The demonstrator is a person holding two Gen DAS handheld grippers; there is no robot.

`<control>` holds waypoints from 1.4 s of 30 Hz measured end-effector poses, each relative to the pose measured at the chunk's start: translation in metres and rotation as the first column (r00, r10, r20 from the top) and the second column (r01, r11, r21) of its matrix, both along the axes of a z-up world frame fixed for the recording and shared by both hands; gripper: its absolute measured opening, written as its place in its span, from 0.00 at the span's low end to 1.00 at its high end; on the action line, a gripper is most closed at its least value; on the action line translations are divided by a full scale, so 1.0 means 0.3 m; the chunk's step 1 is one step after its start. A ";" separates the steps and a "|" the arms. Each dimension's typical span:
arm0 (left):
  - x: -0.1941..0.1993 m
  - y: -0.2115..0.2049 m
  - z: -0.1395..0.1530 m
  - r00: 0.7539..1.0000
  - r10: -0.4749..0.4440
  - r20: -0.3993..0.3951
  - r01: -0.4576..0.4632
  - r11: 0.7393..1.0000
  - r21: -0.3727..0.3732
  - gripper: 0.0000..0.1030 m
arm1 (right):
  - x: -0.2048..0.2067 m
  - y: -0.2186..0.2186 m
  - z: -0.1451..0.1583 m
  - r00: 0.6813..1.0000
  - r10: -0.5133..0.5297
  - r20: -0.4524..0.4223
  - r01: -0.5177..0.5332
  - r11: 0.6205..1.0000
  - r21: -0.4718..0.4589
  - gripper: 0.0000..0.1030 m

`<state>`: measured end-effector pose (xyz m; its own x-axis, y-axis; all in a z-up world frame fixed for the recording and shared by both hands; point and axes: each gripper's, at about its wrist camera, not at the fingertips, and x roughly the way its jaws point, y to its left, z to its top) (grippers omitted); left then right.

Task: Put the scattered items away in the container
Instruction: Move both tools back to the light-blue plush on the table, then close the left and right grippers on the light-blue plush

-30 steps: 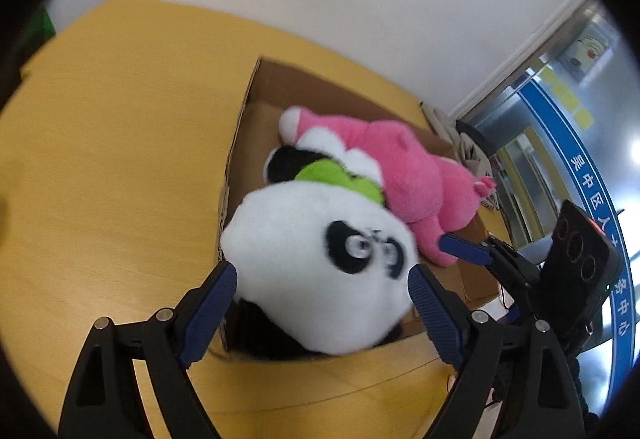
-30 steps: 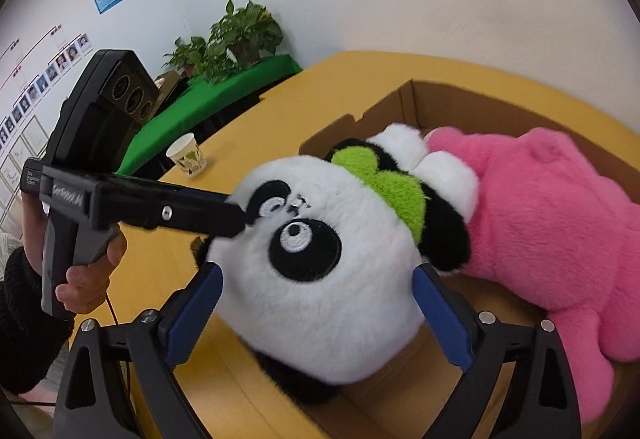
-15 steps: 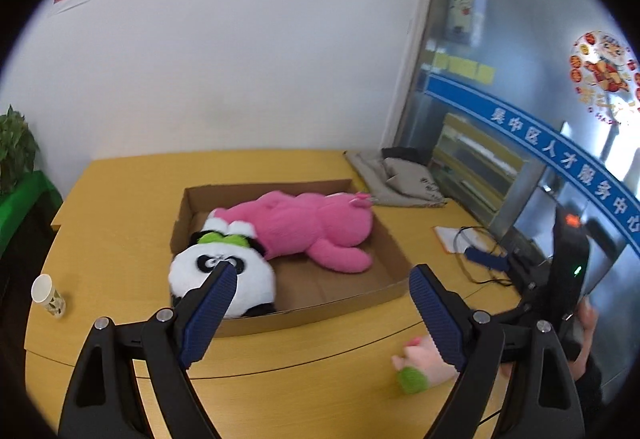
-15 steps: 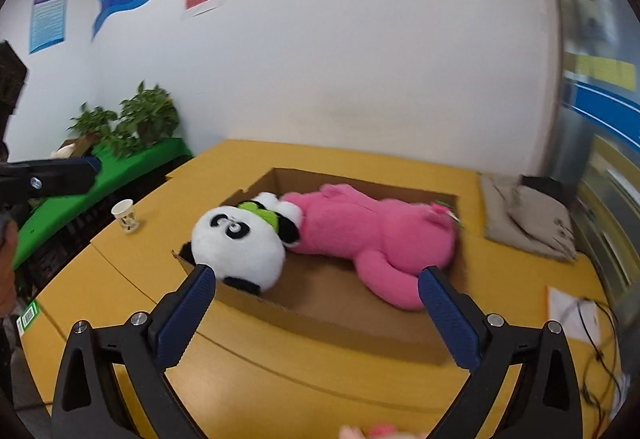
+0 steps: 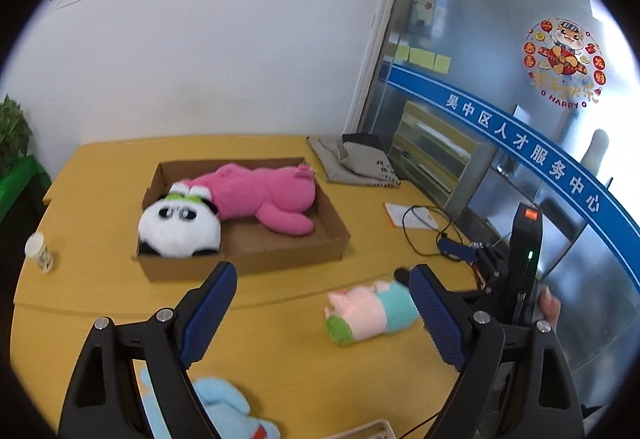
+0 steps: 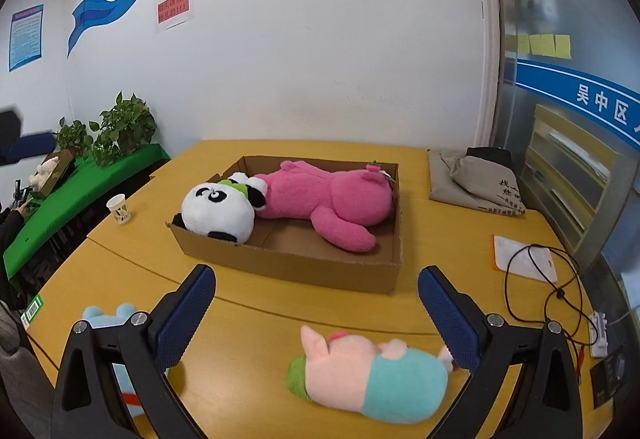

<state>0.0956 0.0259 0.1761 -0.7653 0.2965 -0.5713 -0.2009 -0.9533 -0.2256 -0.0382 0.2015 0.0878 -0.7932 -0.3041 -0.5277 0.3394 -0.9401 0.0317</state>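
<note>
Shallow brown cardboard box (image 6: 320, 271) on yellow table (image 6: 248, 323): holds white-and-black plush panda (image 6: 218, 213) and pink plush bear (image 6: 324, 201). In front of the box: pink-and-teal plush pig (image 6: 372, 379), light-blue plush (image 5: 224, 411). Left gripper (image 5: 324, 303), right gripper (image 6: 316, 303): fingers apart, empty.
</note>
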 end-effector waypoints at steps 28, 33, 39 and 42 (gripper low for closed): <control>0.167 -0.532 -0.595 0.903 0.202 0.380 -0.321 0.904 0.283 0.86 | 0.212 -0.502 -0.311 0.788 0.554 0.268 -0.581 0.814 0.026 1.00; 0.155 -0.612 -0.689 0.883 0.179 0.433 -0.355 0.859 0.369 0.86 | 0.234 -0.594 -0.360 0.713 0.625 0.318 -0.664 0.747 0.020 1.00; 0.163 -0.689 -0.781 0.858 0.189 0.478 -0.407 0.818 0.406 0.86 | 0.266 -0.710 -0.447 0.582 0.713 0.392 -0.762 0.646 -0.042 1.00; 0.150 -0.708 -0.833 0.847 0.155 0.508 -0.409 0.800 0.439 0.86 | 0.256 -0.766 -0.483 0.561 0.711 0.423 -0.758 0.647 -0.082 1.00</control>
